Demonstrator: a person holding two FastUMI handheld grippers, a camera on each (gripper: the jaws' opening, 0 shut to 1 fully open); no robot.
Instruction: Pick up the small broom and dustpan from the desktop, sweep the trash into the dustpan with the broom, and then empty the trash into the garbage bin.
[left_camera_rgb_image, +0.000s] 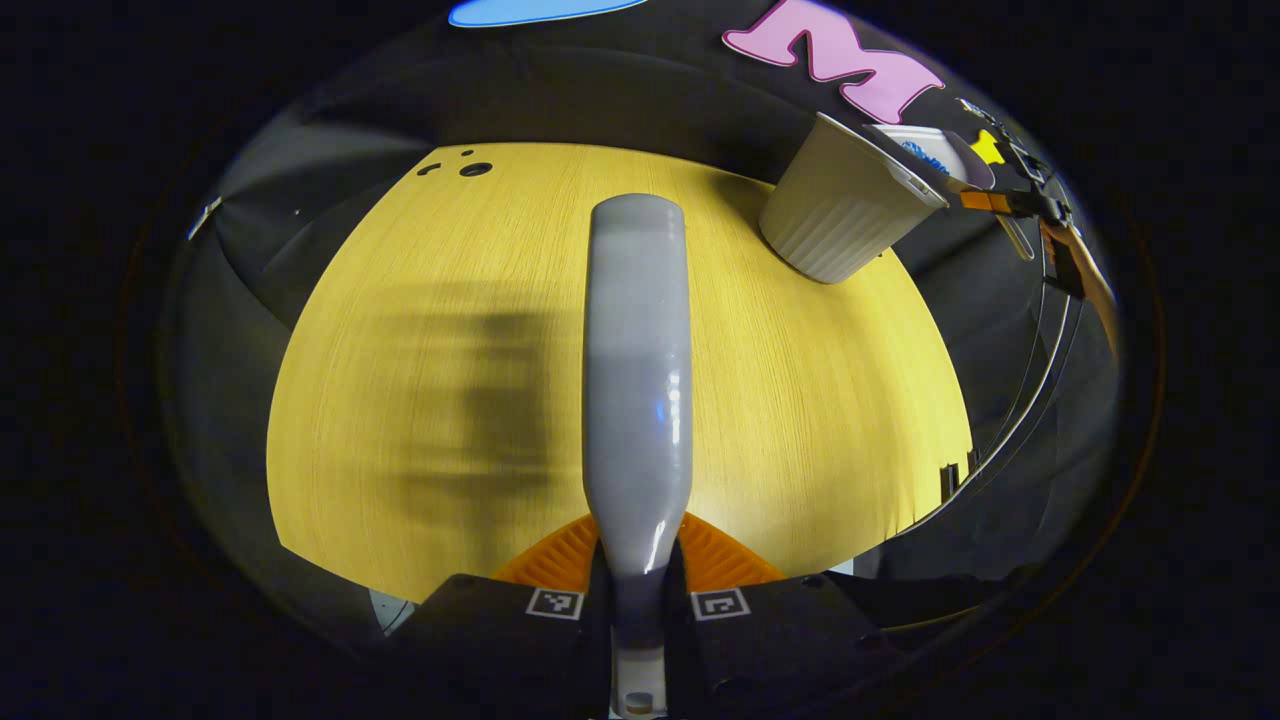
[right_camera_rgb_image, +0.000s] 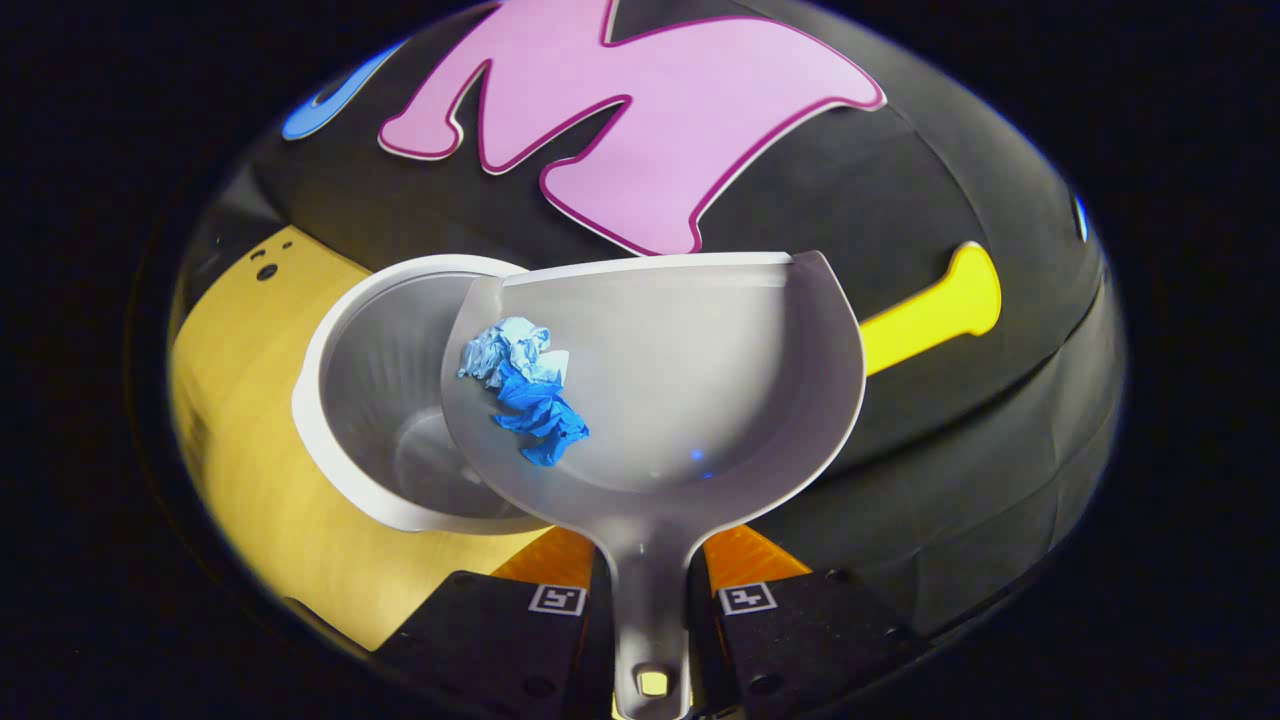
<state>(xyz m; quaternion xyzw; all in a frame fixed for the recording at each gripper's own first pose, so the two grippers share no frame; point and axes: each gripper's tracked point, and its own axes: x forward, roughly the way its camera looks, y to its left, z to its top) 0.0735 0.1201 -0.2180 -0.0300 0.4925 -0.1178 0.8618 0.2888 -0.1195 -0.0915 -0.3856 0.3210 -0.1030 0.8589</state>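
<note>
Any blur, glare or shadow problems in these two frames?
Left gripper view: broom handle sharp with a glare streak; its shadow on the desktop is smeared. Right gripper view: dustpan and blue trash crisp, evenly lit; fisheye bends edges.

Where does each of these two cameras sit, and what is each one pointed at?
Left gripper view: rides on the left gripper, looking along the grey broom handle held in its jaws, over the yellow desktop.
Right gripper view: rides on the right gripper, looking into the dustpan in its jaws, with the crumpled blue paper in it.
Shared: the white garbage bin, the dustpan and the desktop.
</note>
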